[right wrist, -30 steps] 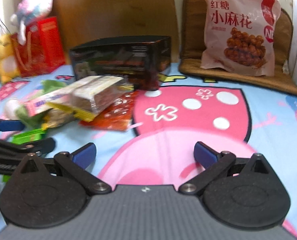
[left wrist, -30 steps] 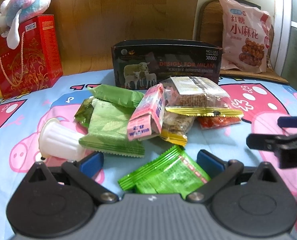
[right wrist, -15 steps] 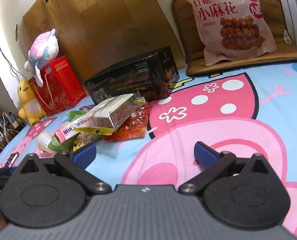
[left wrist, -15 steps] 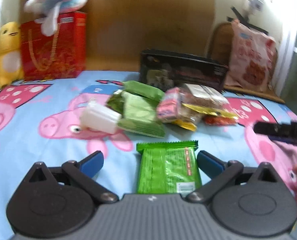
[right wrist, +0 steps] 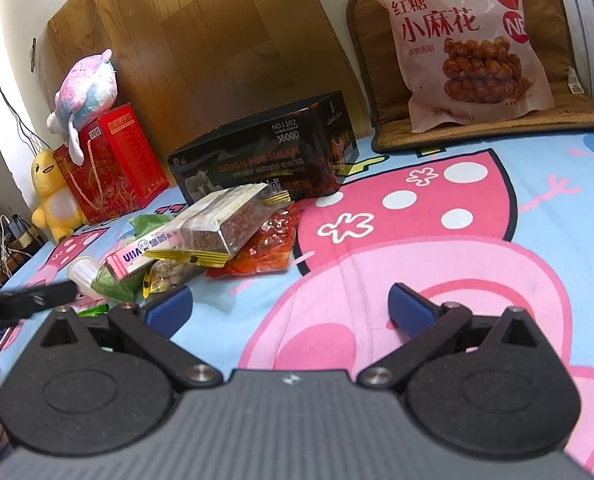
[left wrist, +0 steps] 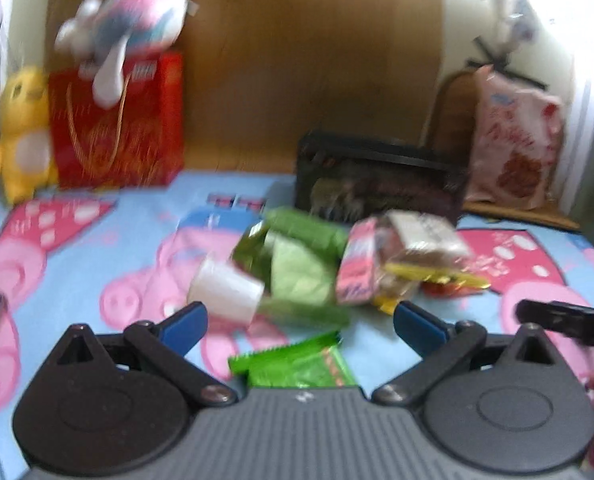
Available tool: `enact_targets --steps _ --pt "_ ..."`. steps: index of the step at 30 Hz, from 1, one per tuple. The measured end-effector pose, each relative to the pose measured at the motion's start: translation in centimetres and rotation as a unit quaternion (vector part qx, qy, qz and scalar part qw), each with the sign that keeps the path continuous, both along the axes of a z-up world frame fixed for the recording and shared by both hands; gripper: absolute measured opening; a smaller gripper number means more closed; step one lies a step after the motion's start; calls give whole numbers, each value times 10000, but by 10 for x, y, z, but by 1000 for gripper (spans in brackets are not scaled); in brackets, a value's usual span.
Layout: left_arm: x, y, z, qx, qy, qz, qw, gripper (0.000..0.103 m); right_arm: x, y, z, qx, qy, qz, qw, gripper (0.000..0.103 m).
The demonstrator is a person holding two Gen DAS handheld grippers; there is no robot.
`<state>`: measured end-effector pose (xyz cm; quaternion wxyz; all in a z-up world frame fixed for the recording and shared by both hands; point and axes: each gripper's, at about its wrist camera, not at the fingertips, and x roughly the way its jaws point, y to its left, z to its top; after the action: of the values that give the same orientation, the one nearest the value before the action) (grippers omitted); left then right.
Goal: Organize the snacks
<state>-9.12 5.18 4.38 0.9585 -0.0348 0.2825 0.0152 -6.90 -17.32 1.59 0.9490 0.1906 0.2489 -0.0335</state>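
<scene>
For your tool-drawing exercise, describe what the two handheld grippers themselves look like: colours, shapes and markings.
Both match. The left gripper and the right gripper each have a grey ribbed body, two round black discs, black link arms with silver pivot pins, and blue fingertips. A small pale mark sits at the body's front edge. No cables or sleeves show.

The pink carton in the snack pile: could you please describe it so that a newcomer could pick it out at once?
Start at the black box standing on the cartoon-print sheet, in front of the wooden board. The snack pile lies just before it. At the pile's left end, beside the white cup, lies the pink carton, the pile's only stiff rectangular box, printed "UHA" in blue.
</scene>
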Motion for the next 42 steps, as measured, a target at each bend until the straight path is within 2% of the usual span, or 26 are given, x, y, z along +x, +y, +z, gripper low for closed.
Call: enact_targets --steps 3,6,8,10,13,16,18,23,27,33,42 --pt "-17 14 8 -120 -37 -281 9995 100 1 1 0 -64 29 2 10000 103" --pt "-34 33 6 -372 141 -644 9971 83 2 3 1 -115 51 -2 9999 103" --pt "-42 46 -3 -616 484 -774 9939 66 2 2 1 -114 52 -3 9999 103" --pt "-45 55 -14 -896 844 -864 9886 55 2 2 1 -114 51 -3 9999 103" --pt "-44 56 -26 -1001 1075 -890 9851 46 2 2 1 -101 47 -4 9999 103" --pt "-29 45 -25 -1002 1053 -942 9849 39 2 2 1 -84 35 -5 10000 103" --pt "-8 33 -25 -1053 1112 -1005 9831 40 2 2 1 -78 32 -6 10000 103" --pt "34 -8 -21 -578 1091 -1012 9872 51 1 2 0 -46 7 -10 10000 103" --pt "25 -10 -20 -417 1188 -893 9880 62 0 2 0 -30 -5 -16 10000 103" --pt "-5 17 -20 -397 1437 -420 9879 65 1 4 1 -144 47 -27 9999 103" --pt "-12 30 -19 -171 1376 -65 9903 69 1 5 1 -195 55 -41 9998 103"
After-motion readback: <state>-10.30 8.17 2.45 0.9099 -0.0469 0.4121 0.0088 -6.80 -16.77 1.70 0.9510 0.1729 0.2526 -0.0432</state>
